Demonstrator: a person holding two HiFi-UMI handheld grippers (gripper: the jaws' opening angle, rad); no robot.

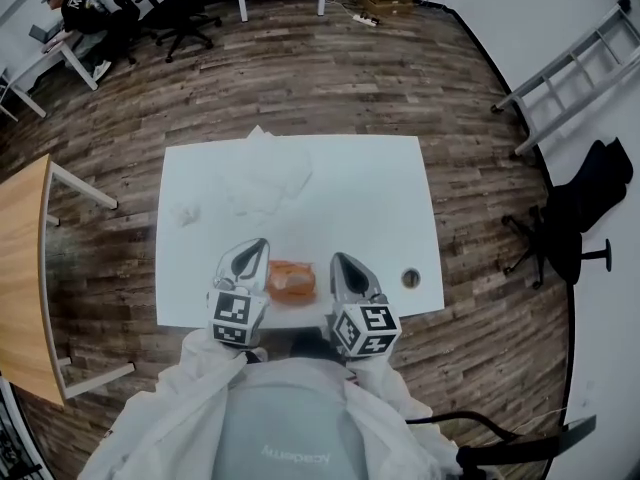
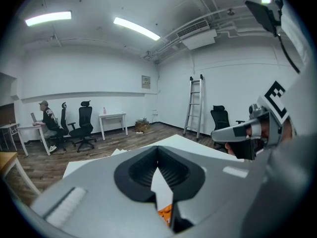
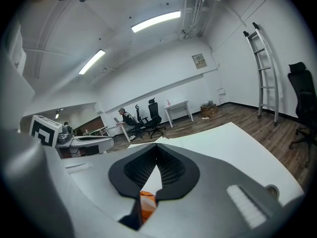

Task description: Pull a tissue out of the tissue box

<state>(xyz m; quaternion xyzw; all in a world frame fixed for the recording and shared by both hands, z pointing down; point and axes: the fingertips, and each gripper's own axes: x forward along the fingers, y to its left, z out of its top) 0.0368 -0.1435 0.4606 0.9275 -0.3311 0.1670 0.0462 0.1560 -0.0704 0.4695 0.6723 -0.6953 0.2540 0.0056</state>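
The orange tissue box (image 1: 292,280) sits near the front edge of the white table (image 1: 380,188), between my two grippers. My left gripper (image 1: 256,247) is just left of the box and my right gripper (image 1: 342,262) just right of it; neither touches it. In the left gripper view the left gripper (image 2: 158,155) has its jaw tips together with nothing held, and a sliver of the orange box (image 2: 166,214) shows below them. The right gripper (image 3: 156,152) is likewise shut and empty, with the box (image 3: 146,205) showing beneath.
Loose white tissues (image 1: 268,183) lie crumpled on the far left part of the table, one more (image 1: 185,213) near its left edge. A round cable hole (image 1: 411,278) is at the front right corner. A wooden table (image 1: 20,268) stands left, a ladder (image 1: 570,68) and black chair (image 1: 575,218) right.
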